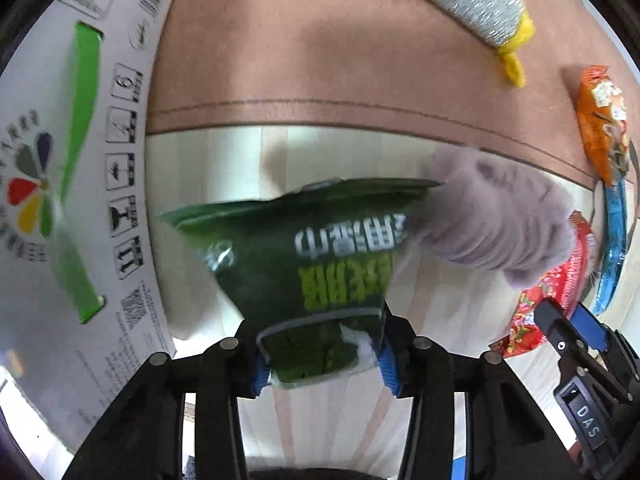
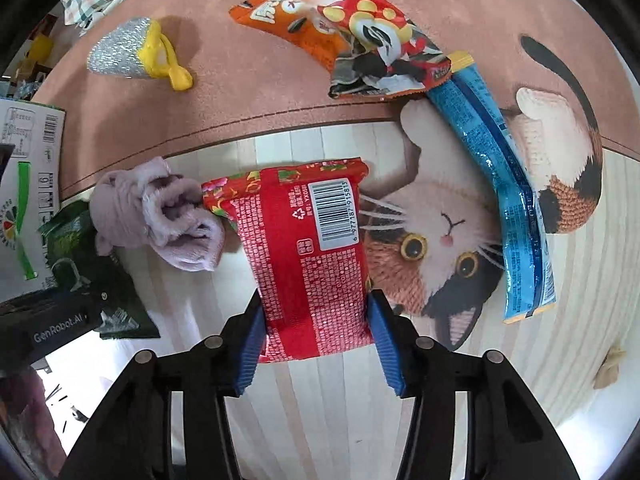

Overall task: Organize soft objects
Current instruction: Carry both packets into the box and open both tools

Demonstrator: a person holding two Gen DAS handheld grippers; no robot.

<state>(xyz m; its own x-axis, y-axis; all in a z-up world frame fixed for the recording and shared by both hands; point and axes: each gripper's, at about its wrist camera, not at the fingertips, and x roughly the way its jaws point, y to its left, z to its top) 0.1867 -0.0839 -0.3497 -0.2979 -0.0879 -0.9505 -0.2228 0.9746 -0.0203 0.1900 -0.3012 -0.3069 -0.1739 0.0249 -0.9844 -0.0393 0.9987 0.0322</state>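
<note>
My left gripper [image 1: 324, 360] is shut on a dark green wet-wipe pack [image 1: 304, 256] and holds it up, blurred by motion. It also shows in the right wrist view [image 2: 76, 240]. My right gripper [image 2: 316, 340] is shut on a red tissue pack [image 2: 308, 256] with a barcode. A lilac fluffy cloth [image 2: 160, 216] lies between the two packs, touching the red one; it also shows in the left wrist view [image 1: 500, 216]. An orange snack bag [image 2: 344, 32], a blue packet [image 2: 504, 176] and a silver-and-yellow bundle [image 2: 132, 54] lie farther back on the mat.
A white cardboard box [image 1: 60, 200] with green tape stands at the left, close to the green pack. The mat [image 2: 240, 112] is pink at the back, wood-patterned in front, with a printed cat [image 2: 440, 232]. The right gripper's body [image 1: 580, 360] sits at the lower right.
</note>
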